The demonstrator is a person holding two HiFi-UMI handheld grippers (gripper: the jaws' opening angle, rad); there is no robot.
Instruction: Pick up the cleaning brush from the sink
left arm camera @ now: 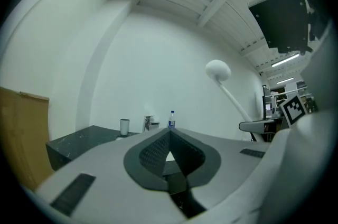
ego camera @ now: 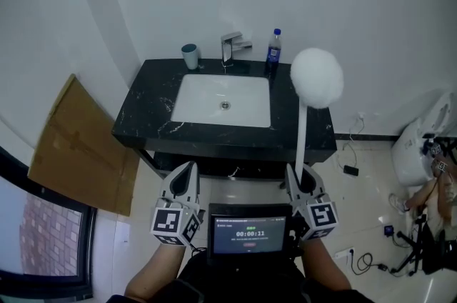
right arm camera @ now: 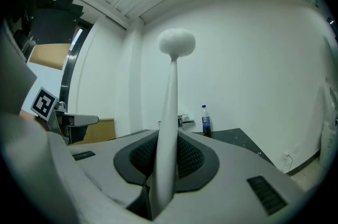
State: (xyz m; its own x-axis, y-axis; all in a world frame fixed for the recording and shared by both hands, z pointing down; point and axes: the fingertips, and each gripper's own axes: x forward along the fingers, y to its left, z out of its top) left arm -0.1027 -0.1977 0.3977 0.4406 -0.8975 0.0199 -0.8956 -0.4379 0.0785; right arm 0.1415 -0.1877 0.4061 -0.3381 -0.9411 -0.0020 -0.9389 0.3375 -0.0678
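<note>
In front of the counter (ego camera: 143, 116), short of the white sink (ego camera: 193, 105), the right tool (ego camera: 301, 177) pinched the cleaning brush (ego camera: 316, 76) low on its white handle. The handle stood near upright and the fluffy round head rode above the counter's right end, clear of the basin. The basin itself looked bare. Judged the pick-up as good as done. The next move called only for a steady pinch and a level wrist, since the head-heavy brush could tip. How much handle sat below the pads was hidden, perhaps only a little. The right tool pointed about level toward the wall, with the forearm drawn in close to the body. The left tool (ego camera: 187, 173) sat alongside at like height, pressed together on nothing and pointing the same way. A cup (ego camera: 190, 56), faucet (ego camera: 230, 48) and bottle (ego camera: 273, 50) stood at the counter's back edge, well apart from the brush.
</note>
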